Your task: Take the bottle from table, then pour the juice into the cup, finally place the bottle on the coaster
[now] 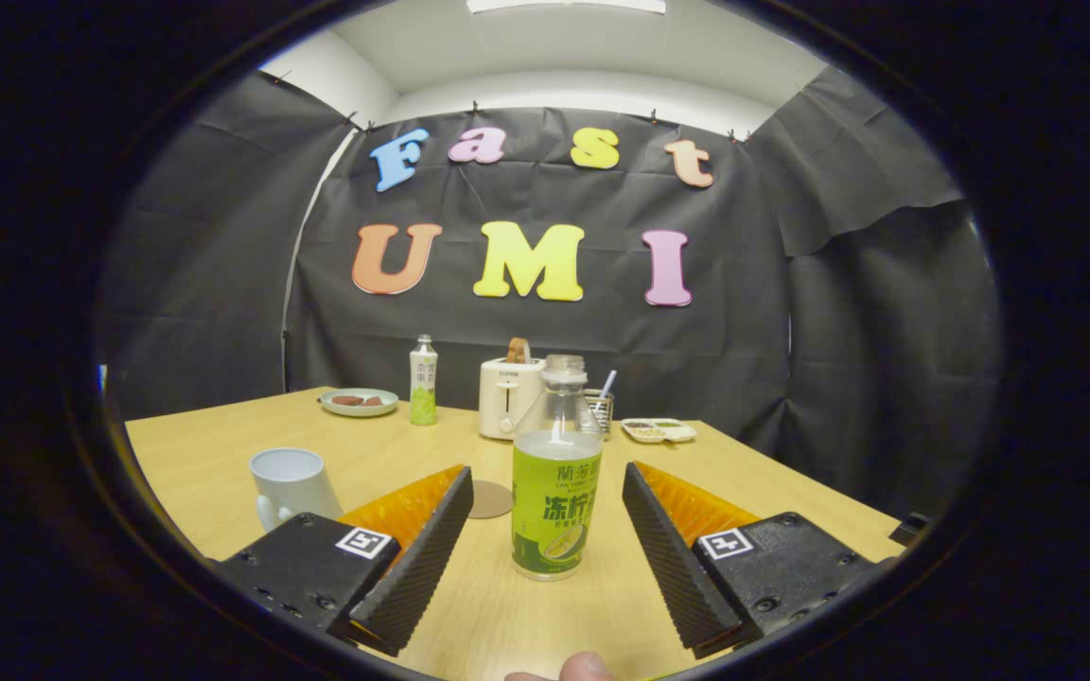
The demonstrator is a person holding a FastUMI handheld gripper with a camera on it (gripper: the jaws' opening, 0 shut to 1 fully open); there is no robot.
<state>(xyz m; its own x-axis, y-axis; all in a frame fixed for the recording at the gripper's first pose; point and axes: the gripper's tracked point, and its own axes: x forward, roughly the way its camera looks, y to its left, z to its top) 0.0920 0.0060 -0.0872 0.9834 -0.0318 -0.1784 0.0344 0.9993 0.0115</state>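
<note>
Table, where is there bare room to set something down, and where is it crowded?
Bare wood lies between the cup and the plate, and ahead of the tray, right of the open gripper. It is crowded between the fingers, around the bottle and coaster, and along the back row: plate, second bottle, toaster.

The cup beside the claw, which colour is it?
White, or very pale; the cup shows best in the gripper view.

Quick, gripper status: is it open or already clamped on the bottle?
Gripper: open, holding nothing. The bottle stands upright on the table between the fingers, clear gaps on both sides.
</note>
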